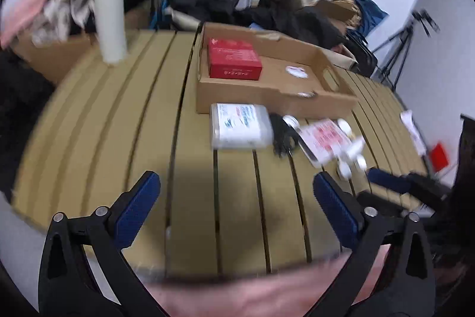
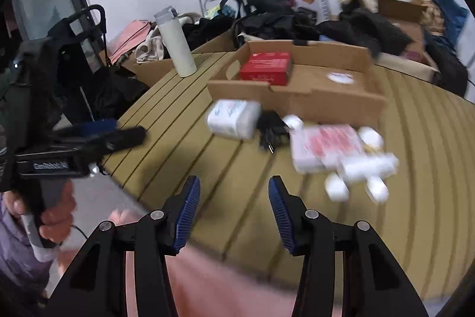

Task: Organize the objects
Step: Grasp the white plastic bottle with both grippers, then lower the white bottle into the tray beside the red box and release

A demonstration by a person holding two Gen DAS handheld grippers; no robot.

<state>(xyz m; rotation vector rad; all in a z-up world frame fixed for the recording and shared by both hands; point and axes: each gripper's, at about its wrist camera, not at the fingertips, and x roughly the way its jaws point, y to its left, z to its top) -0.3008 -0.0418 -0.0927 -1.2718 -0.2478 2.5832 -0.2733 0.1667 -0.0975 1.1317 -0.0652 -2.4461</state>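
Both tools hover over the slatted bench [image 1: 118, 124] with nothing gripped: left tool [image 1: 236, 192] spread wide, right tool [image 2: 234, 192] narrower. At 12 o'clock sits the cardboard tray [image 2: 297, 103] holding a red box [image 2: 265, 68]; a white packet [image 2: 233, 118], black charger [image 2: 271, 128] and blurry white-red bottles [image 2: 341, 156] lie just before it.

Soft, even indoor light with no glare; a broad dim shadow lies on the table [image 1: 193, 183] near the bottom of the left view. Motion blur smears both views, worst on the white bottles [image 2: 356, 168]. Fisheye distortion bends the table slats, and black vignetting fills the corners.
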